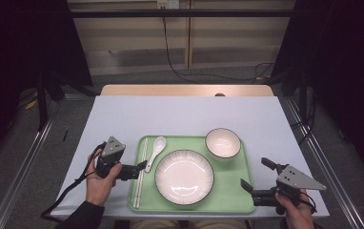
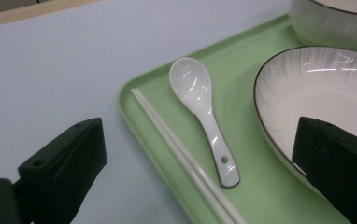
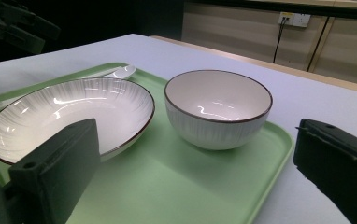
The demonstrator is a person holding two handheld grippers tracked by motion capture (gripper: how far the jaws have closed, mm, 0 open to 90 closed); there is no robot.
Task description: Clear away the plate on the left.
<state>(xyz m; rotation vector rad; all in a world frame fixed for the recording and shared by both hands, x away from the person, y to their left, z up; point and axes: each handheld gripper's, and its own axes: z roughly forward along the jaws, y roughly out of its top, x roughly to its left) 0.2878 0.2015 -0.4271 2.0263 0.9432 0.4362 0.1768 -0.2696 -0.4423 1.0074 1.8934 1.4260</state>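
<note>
Green tray [image 1: 227, 198] on the bench [image 1: 185, 114] carries a plate [image 1: 184, 177], bowl [image 1: 223, 142], spoon [image 1: 155, 151] and chopsticks [image 1: 141, 171] laid out like a meal setting. The left gripper [image 1: 142, 167] hovers at the tray's left edge, fingers released and straddling the chopsticks, probably lined up to handle them. The right gripper [image 1: 255, 177] waits released at the tray's right edge.
</note>
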